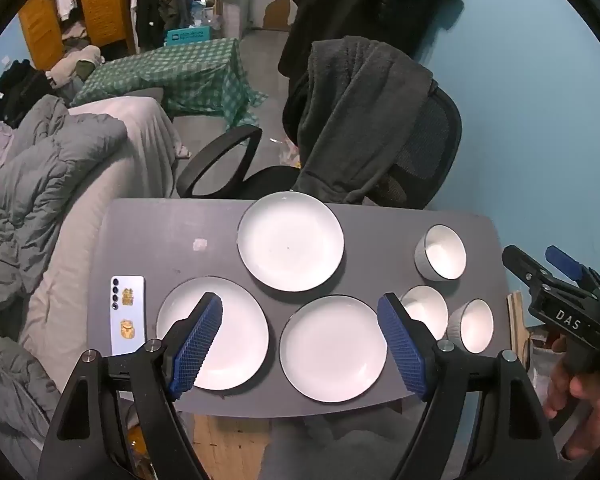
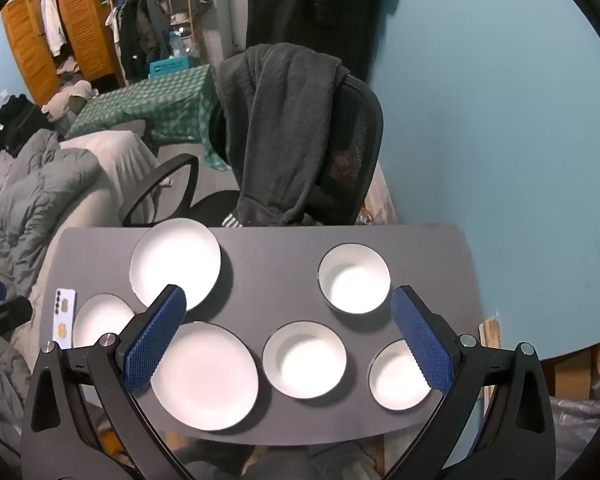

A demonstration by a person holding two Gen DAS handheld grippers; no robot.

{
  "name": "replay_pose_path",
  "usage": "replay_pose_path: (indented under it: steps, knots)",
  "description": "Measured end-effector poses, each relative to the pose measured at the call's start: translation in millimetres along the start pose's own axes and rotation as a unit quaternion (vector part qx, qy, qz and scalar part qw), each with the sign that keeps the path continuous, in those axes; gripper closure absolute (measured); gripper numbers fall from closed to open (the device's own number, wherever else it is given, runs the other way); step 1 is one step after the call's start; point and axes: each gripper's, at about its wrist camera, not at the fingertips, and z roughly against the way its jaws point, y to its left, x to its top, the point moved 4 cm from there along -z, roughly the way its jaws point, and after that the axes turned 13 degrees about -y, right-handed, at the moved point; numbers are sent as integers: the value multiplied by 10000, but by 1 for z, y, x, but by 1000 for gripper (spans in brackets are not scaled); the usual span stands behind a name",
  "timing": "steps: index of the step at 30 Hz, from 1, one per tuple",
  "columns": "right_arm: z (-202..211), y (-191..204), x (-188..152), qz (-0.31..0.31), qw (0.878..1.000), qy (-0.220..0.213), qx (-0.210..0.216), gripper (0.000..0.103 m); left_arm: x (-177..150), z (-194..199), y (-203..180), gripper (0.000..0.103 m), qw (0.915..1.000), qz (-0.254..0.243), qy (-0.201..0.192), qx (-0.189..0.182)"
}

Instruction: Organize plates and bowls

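Three white plates lie on the grey table (image 1: 148, 240): a far plate (image 1: 291, 241), a near-left plate (image 1: 236, 334) and a near-middle plate (image 1: 332, 349). Three white bowls stand to the right: a far bowl (image 1: 442, 252), a middle bowl (image 1: 428, 308) and a near-right bowl (image 1: 474, 325). My left gripper (image 1: 300, 304) hovers open above the near plates with nothing between its fingers. In the right wrist view my right gripper (image 2: 289, 294) hangs open and empty above the middle bowl (image 2: 305, 360), between the near plate (image 2: 206, 376) and the right bowl (image 2: 394, 380). The far bowl (image 2: 354, 278) sits beyond.
A white phone (image 1: 127, 314) lies at the table's left edge. A black office chair (image 1: 420, 152) draped with a dark robe stands behind the table. A bed with a grey duvet (image 1: 40, 184) runs along the left. A blue wall (image 2: 500, 140) borders the right.
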Motion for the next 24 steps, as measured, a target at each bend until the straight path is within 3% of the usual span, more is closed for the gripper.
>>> replay_pose_path:
  steps: [2,6,24]
  knots:
    - [-1,-1,-1,-4,10000,40,3,3,-2,-2,-6,22,9998,-39,10,178]
    - [-1,1,0,18,10000,28,-7,3,-5,5,0,22,9998,188,-18,-27]
    - [-1,0,-3,20,9999,52,133,3,-6,1,-3,22,9996,233,26,-130]
